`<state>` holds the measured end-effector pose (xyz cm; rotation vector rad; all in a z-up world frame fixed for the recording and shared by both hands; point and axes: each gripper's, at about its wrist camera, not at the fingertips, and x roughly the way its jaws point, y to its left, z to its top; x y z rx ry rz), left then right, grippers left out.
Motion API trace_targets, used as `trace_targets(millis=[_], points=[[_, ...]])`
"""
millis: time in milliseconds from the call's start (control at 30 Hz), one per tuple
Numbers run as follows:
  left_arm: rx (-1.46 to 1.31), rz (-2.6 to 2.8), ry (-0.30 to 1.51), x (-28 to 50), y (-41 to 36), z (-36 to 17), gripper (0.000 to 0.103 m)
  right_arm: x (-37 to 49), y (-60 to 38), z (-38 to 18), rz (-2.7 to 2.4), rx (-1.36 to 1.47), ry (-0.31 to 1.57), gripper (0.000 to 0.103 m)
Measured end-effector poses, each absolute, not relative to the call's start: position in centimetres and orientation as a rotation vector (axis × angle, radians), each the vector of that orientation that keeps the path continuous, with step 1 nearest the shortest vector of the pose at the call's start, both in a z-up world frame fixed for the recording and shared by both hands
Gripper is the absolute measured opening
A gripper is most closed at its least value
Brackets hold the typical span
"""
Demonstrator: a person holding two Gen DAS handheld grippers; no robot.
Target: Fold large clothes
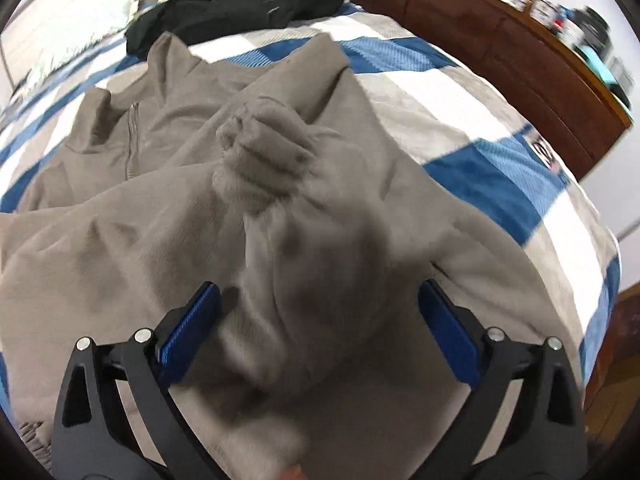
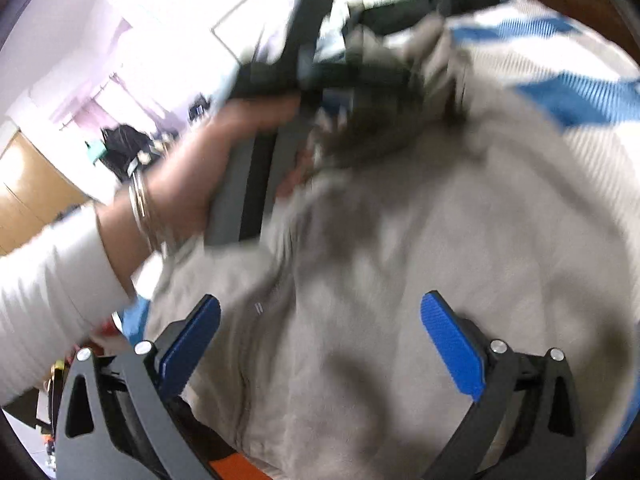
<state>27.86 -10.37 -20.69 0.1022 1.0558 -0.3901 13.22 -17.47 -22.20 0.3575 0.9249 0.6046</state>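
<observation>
A large grey fleece jacket (image 1: pixel 168 216) with a front zip (image 1: pixel 131 140) lies spread on the bed. One sleeve, ending in a bunched cuff (image 1: pixel 262 160), lies folded across its body. My left gripper (image 1: pixel 320 304) stands open just above that sleeve, and its blue pads (image 1: pixel 192 332) do not press on the cloth. In the blurred right wrist view my right gripper (image 2: pixel 320 312) hangs open over the same grey jacket (image 2: pixel 400 280). There a hand (image 2: pixel 192 172) with bangles and a white sleeve holds the other gripper's handle against the fleece.
The bed carries a blue, white and grey checked cover (image 1: pixel 480 132). A black garment (image 1: pixel 240 8) lies at the far end. A brown wooden headboard (image 1: pixel 500 40) with clutter on its shelf runs along the right. The mattress edge falls away at right.
</observation>
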Motion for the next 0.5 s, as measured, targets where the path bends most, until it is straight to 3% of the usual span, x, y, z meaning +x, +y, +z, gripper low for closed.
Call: trace_targets(millis=[267,500], points=[[-0.058,-0.408,0.974,20.0,-4.8,-17.5,0.096,19.7,-19.2,-15.9,0.577,0.315,0.846,0.098],[-0.18,-0.359,1.004,13.2,1.2,-19.2,0.096,28.0,-13.6,-15.0,0.597,0.222,0.916,0.098]])
